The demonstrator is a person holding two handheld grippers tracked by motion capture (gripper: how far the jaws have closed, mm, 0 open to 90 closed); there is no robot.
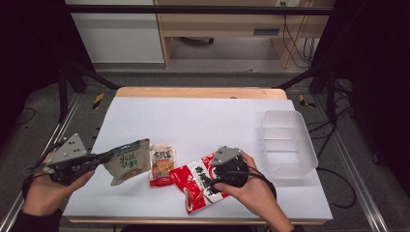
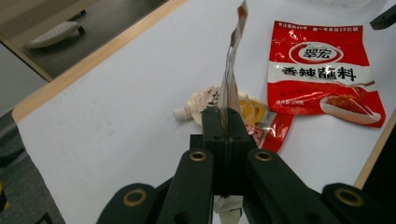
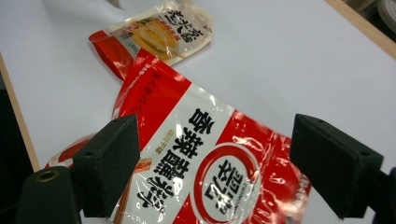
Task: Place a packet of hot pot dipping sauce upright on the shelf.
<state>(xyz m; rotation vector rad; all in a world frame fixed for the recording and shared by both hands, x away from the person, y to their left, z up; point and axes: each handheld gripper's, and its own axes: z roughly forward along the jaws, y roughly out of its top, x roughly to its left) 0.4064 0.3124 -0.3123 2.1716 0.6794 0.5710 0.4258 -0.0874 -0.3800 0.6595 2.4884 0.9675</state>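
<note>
Counter (image 1: pixel 203 116): far half bare, open room behind packets. One clear bin (image 1: pixel 288 143), right of red packet (image 1: pixel 196 186), at right edge. Three packets near front edge: red packet flat under right hand-held gripper (image 1: pixel 216 175), jaws wide; grey-green pouch (image 1: pixel 126 162) left of it, lifted, pinched in left hand-held gripper (image 1: pixel 105 157); small yellow packet (image 1: pixel 162 164) between.

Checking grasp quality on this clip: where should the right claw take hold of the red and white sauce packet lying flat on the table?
Probably at an edge. The red and white sauce packet lies flat on the white table, so a side-on pinch has no purchase. The right claw is open above it, jaws straddling the printed face. Its near corner at the table's front edge looks free; the far end meets the yellow snack packet.
</note>
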